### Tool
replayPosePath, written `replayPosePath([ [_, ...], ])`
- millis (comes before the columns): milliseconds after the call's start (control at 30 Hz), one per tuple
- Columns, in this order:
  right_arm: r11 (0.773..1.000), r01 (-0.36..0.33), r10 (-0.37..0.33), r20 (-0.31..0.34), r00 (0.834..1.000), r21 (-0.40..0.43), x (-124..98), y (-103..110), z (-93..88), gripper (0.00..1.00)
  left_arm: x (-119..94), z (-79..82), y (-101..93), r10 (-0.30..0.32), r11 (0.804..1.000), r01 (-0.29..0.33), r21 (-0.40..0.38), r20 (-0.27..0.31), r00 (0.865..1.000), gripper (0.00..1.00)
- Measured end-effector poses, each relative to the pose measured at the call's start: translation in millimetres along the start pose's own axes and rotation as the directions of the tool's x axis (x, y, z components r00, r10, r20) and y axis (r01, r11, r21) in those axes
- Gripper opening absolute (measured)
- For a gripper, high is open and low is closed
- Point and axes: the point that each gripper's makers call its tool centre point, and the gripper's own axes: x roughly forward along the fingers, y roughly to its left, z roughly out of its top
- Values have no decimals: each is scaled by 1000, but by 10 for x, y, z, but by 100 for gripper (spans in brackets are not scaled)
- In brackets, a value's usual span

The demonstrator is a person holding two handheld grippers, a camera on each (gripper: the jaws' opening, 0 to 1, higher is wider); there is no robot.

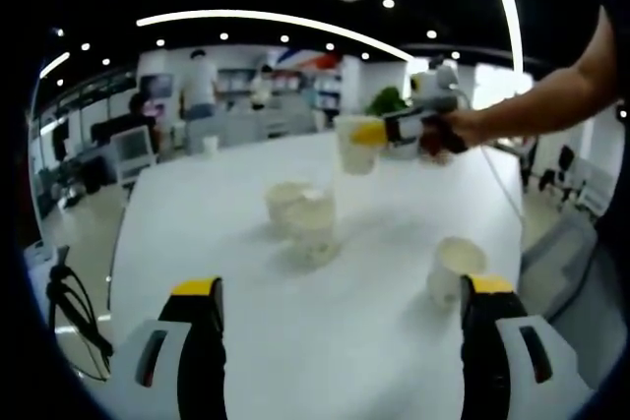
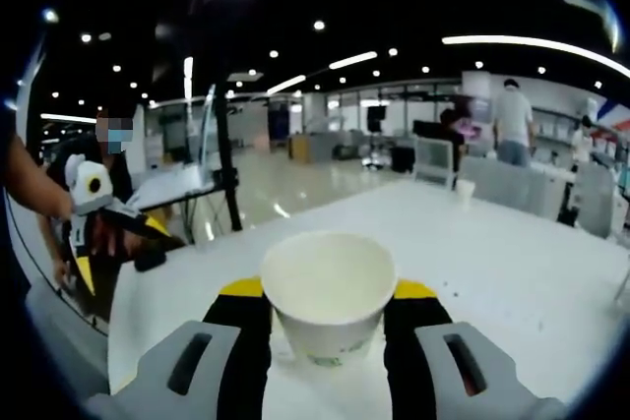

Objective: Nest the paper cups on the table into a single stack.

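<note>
The right gripper grips a cup held above the table; the left gripper hangs open and empty. Step in hand — carrying. Next, probably: lower it into the central cups, keeping it upright.

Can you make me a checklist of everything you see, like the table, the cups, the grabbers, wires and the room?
Surface: white table, bare between the cups.
Job's things: held cup upright in the right gripper, seen lifted above the table in the left gripper view; two cups close together mid-table; single cup near the left gripper's right jaw; far cup at the table's far edge.
Clutter: nothing seen.
Grippers: left gripper open, low over the table; right gripper shut on the held cup.
Cables: black cables beside the table; thin cable trailing from the right gripper.
Surroundings: open office with desks, ceiling lights, people standing far off.
</note>
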Motion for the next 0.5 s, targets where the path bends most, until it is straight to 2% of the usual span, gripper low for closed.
replayPosePath([
  [500,1000,-21,21,2,1000,-6,-93,196,4,42,-6,-40,-38,-1,1000,1,23,-16,1000,100],
])
